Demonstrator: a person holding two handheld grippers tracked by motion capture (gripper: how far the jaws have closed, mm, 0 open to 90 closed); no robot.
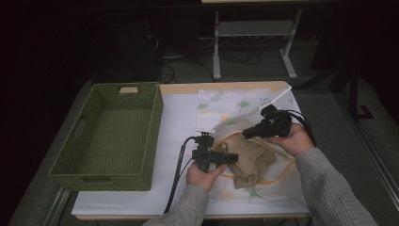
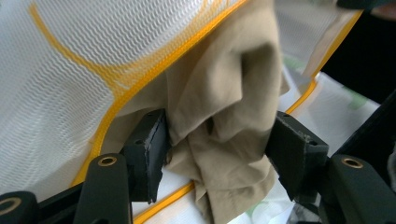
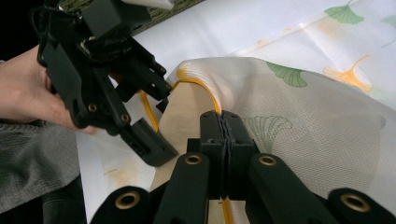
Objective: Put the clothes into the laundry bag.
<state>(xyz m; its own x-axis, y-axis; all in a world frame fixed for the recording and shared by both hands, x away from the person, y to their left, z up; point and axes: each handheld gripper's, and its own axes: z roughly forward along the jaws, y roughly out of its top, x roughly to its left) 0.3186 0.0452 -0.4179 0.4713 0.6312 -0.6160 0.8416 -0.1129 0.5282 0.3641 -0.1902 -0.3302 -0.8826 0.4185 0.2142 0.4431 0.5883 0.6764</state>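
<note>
Two grippers at work on a mesh laundry bag [image 1: 282, 174] lying right of a green basket [image 1: 110, 136]: right gripper [image 3: 225, 140] pressed together on the bag's yellow-trimmed rim, lifting the mouth open. Left gripper [image 2: 217, 154] spread, jaws standing either side of a bunched tan cloth [image 2: 224, 112] without visibly squeezing it. Cloth sitting at the bag's mouth, partly under the mesh, directly ahead of the left gripper, nearer than the right.
</note>
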